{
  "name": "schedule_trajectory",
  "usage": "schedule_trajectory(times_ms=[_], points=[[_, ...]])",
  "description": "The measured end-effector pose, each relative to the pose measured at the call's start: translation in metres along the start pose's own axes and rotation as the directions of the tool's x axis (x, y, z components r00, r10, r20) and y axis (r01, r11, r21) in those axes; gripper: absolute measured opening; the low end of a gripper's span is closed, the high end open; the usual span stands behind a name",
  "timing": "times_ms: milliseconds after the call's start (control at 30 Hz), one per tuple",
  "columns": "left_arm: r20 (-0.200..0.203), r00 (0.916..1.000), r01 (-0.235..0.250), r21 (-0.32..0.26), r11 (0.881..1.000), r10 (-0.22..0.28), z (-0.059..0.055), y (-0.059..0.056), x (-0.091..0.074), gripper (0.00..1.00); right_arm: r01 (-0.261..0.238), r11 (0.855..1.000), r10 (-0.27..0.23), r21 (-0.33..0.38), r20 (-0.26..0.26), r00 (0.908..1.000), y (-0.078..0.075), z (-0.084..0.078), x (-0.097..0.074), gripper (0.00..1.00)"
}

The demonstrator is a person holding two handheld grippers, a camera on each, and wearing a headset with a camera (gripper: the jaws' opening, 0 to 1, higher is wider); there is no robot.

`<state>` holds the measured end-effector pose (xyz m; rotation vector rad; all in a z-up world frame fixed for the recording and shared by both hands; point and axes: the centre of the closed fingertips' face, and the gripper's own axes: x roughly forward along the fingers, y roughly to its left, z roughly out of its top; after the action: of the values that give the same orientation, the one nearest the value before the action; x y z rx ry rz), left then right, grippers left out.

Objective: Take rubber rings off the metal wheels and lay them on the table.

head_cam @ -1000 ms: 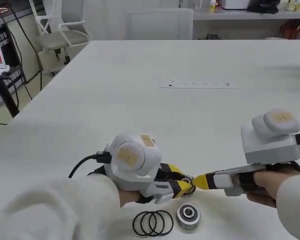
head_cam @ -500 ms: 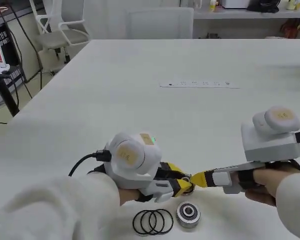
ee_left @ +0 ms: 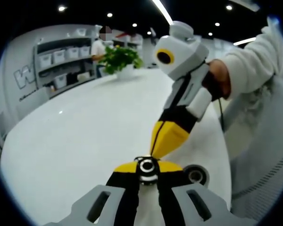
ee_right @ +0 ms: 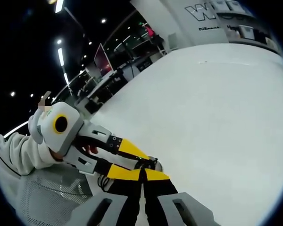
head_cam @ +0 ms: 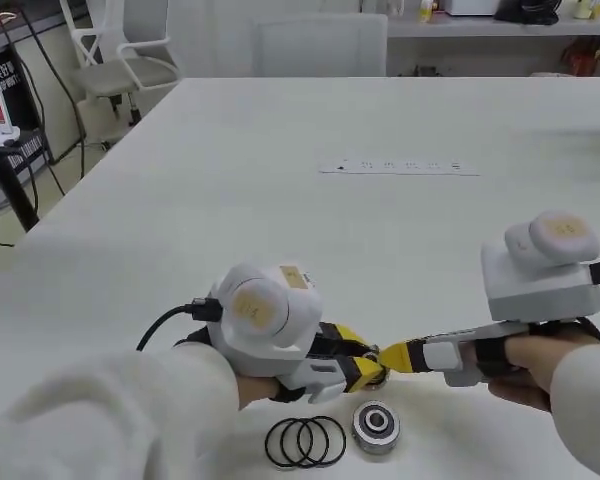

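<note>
From above, the matte white desk [head_cam: 280, 220] carries four thin black rubber rings [head_cam: 305, 443], overlapping in a flat row near its front edge. Just right of them lies a loose wheel [head_cam: 376, 427], a thick, shiny steel disc with a dark centre. Behind these, the left claw [head_cam: 365, 372] and right claw [head_cam: 390, 359] meet tip to tip, their ends yellow and wedge-shaped.

In the left gripper view, the left claw's black and yellow jaws are closed tight on a small metal wheel [ee_left: 146, 168], round and glossy with a bright hub. The right claw's tapered yellow point touches its top.

In the right gripper view, the right claw's jaws lie pressed together, tips against that wheel [ee_right: 153, 165]. I cannot tell whether anything is pinched between them.
</note>
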<state>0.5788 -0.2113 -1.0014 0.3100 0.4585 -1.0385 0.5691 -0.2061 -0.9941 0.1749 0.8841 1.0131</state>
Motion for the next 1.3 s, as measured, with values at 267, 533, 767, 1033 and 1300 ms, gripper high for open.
schedule_trajectory(times_ms=[267,533,767,1033,1300], points=[[0.001,1.0000,-0.004,-0.007,1.000,0.004,-0.001,0.002,-0.001,0.14,-0.035,0.999,0.035,0.004,0.022,0.9991,0.010,0.005,0.000,0.00],[0.002,1.0000,-0.006,-0.007,1.000,0.006,0.000,0.002,-0.001,0.14,-0.029,0.999,0.028,0.029,0.025,0.9993,0.009,0.004,0.000,0.00],[-0.008,0.9999,-0.014,-0.041,0.999,0.014,0.001,0.003,0.000,0.14,-0.015,0.999,0.014,0.038,0.028,0.9995,0.006,0.004,-0.001,0.00],[-0.056,0.9984,-0.002,-0.024,1.000,0.000,0.000,0.001,-0.002,0.15,-0.005,0.999,0.003,0.047,0.038,0.9993,0.004,0.006,-0.002,0.00],[-0.059,0.9982,0.010,0.015,1.000,-0.009,0.008,0.001,-0.007,0.17,0.000,0.998,-0.003,0.055,0.050,0.9988,0.002,0.009,-0.004,0.00]])
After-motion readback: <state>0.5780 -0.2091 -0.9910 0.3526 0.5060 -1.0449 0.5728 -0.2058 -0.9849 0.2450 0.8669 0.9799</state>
